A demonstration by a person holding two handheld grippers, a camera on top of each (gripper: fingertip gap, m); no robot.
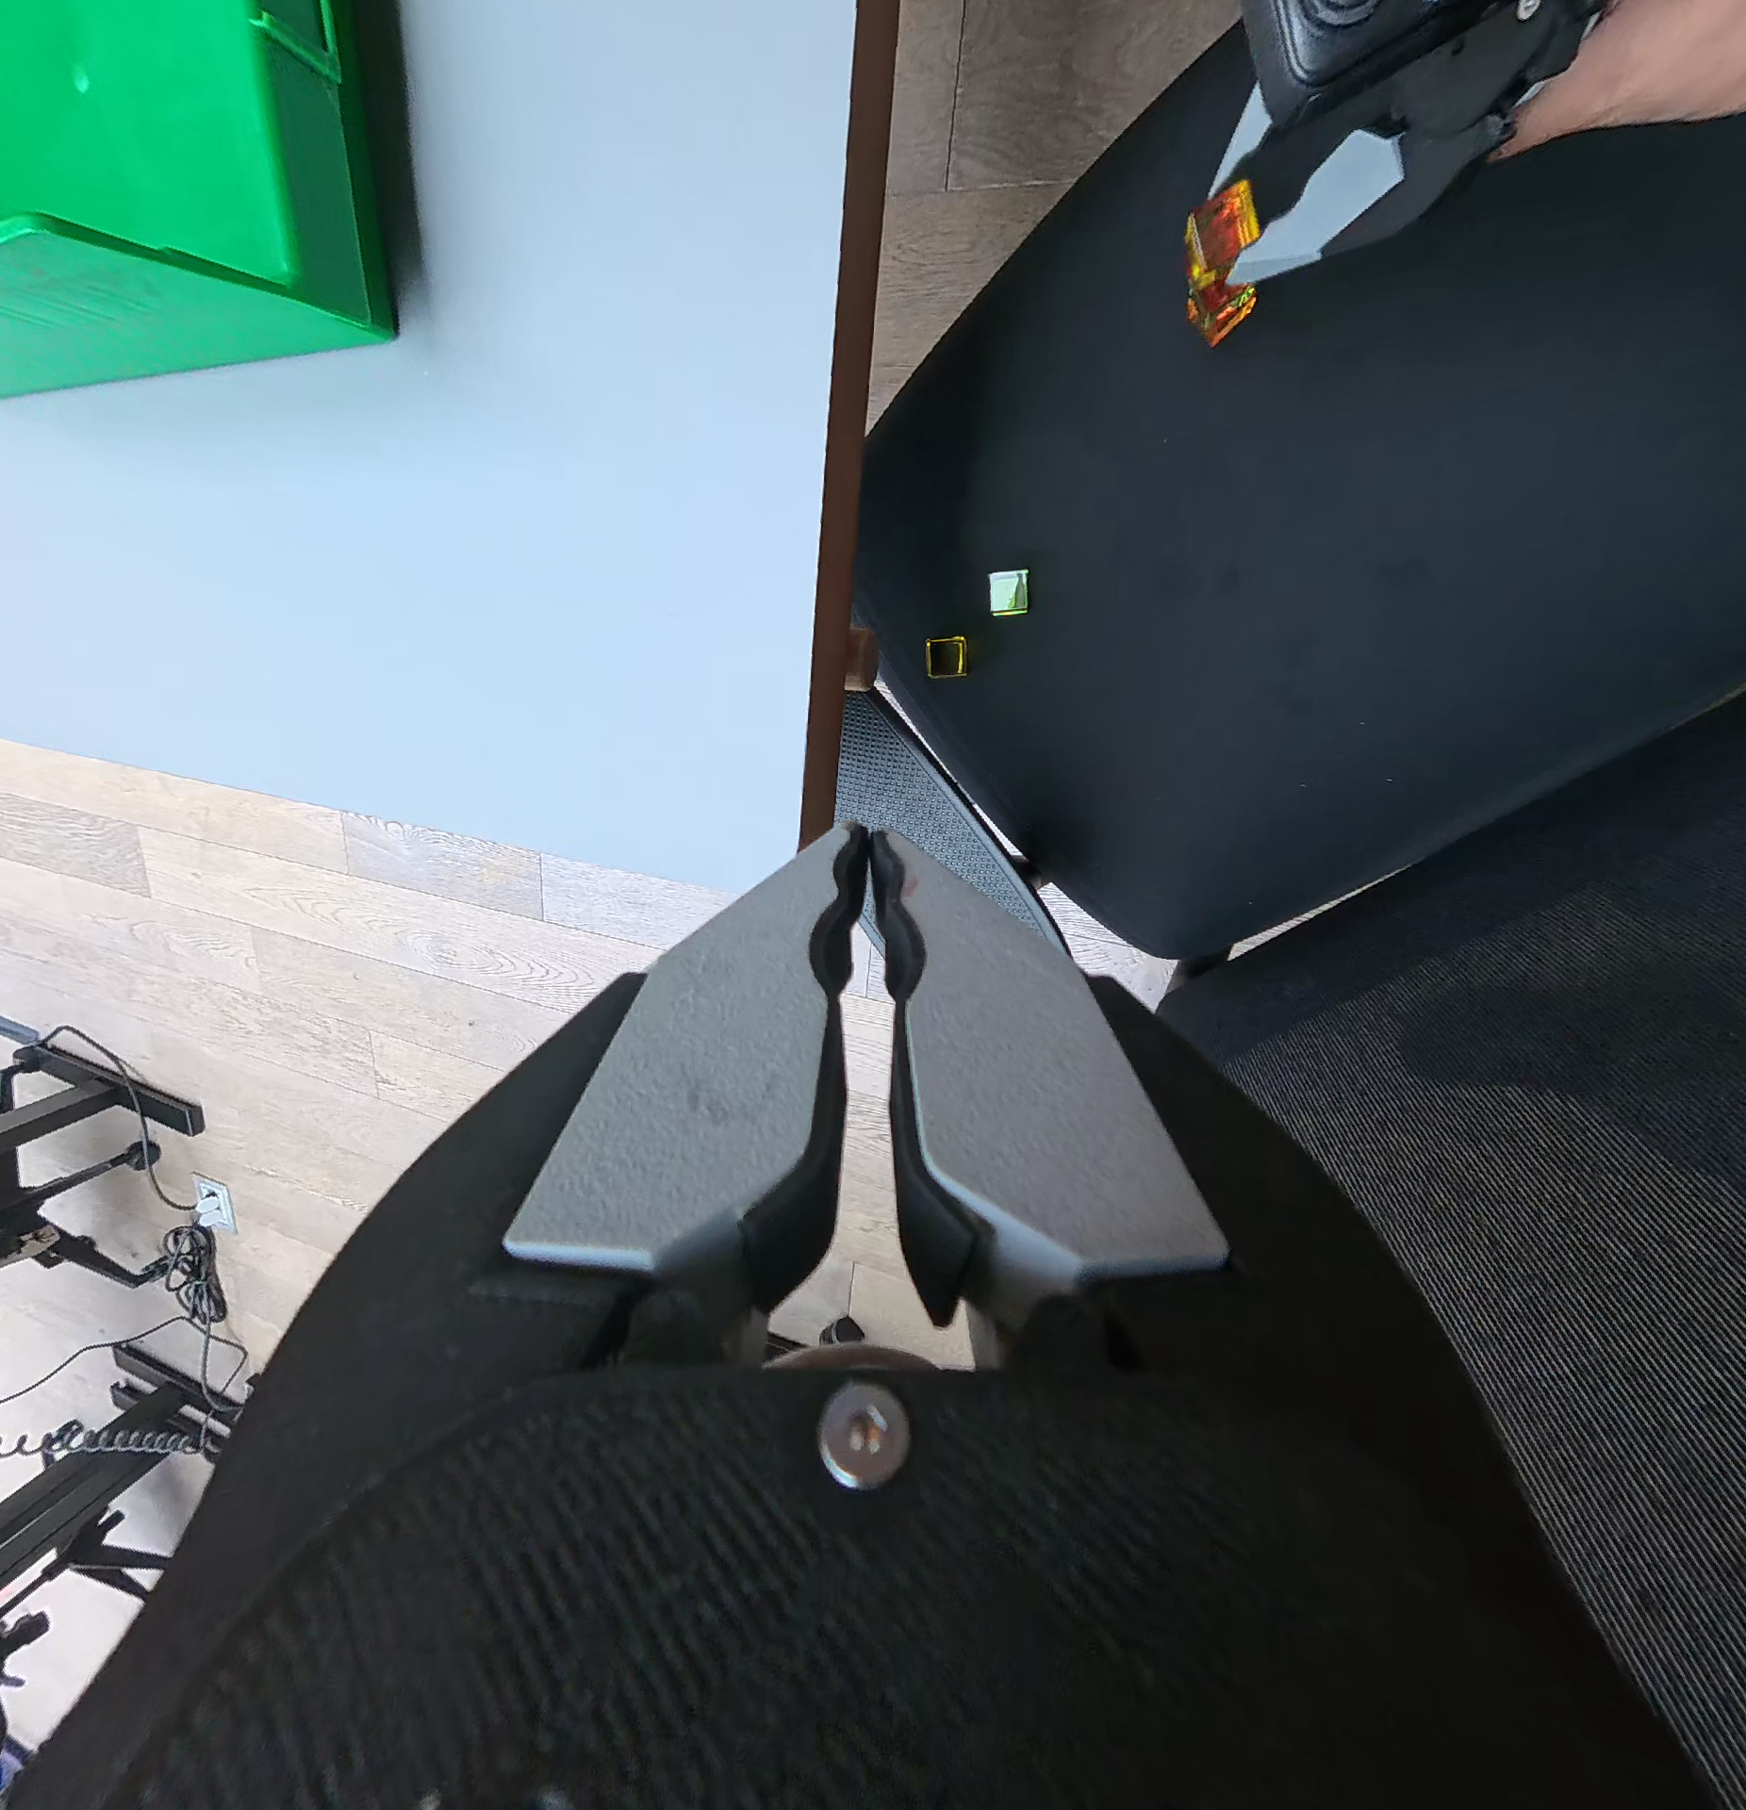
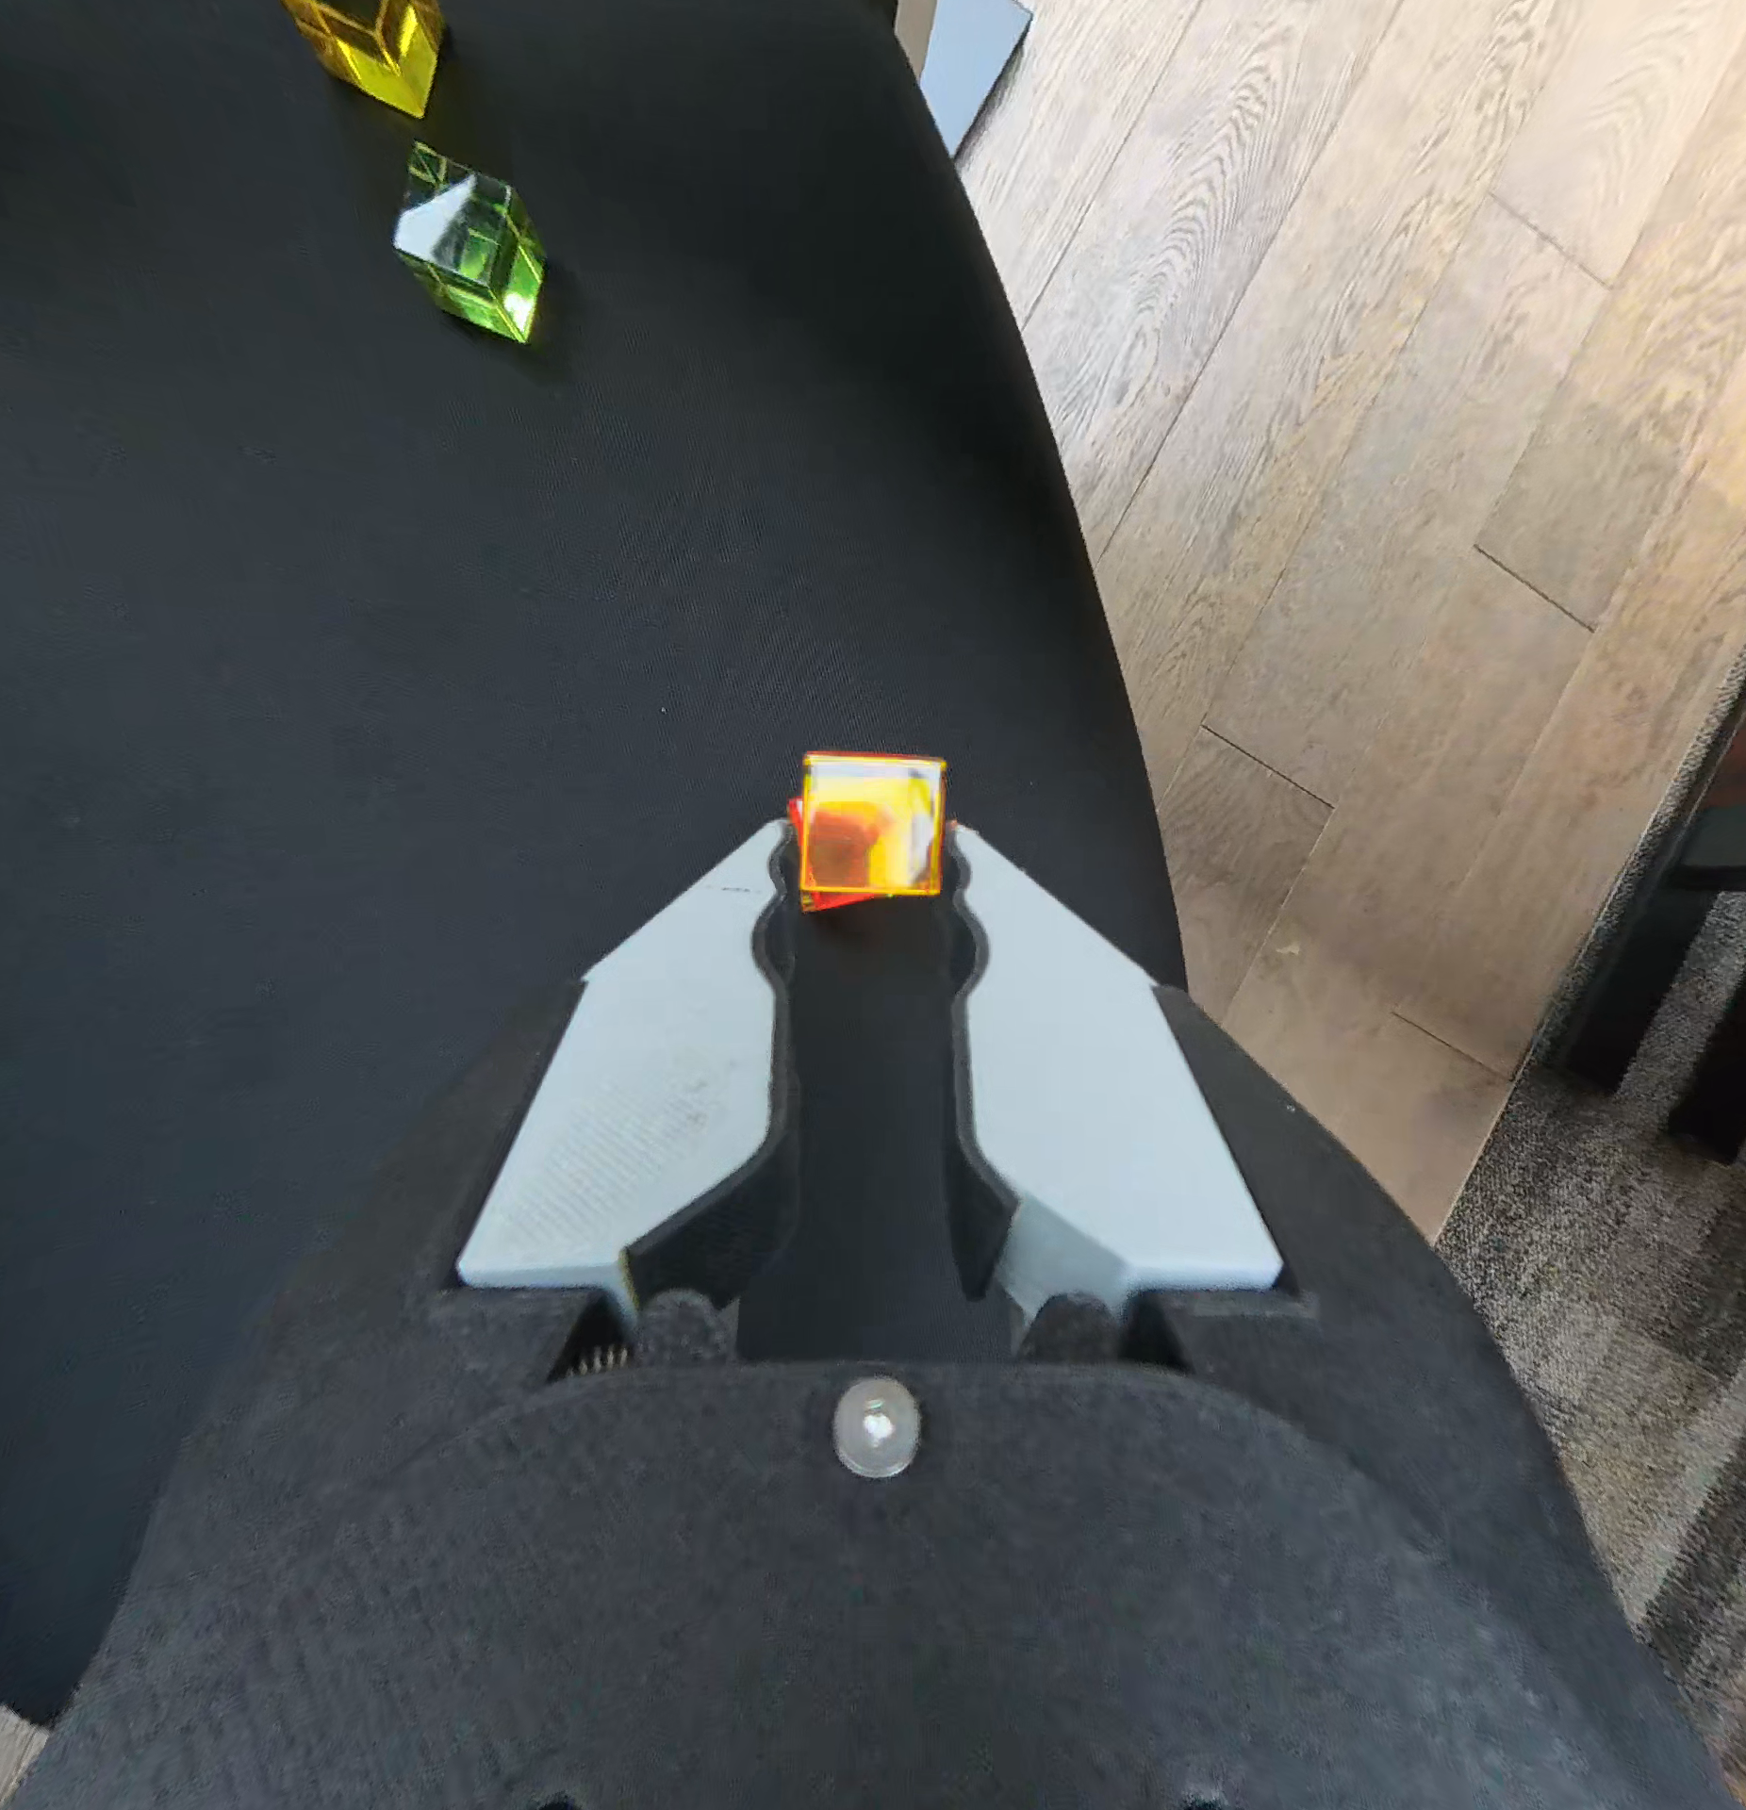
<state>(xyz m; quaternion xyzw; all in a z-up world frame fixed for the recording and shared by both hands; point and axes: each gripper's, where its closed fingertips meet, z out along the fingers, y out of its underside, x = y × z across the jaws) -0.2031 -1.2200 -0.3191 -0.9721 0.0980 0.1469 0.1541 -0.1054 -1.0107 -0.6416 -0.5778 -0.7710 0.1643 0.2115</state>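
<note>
Right tongs (image 2: 869, 833) around orange cube (image 2: 871, 823)

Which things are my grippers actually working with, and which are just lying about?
In use: right gripper; orange cube between its fingertips; red cube beneath.
Lying about: green cube; yellow cube; shut left gripper; black seat; green bin.

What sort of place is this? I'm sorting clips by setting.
Probably an office or lab room: black fabric chair seat, wood-look plank floor, stands and cables by a pale wall.
</note>
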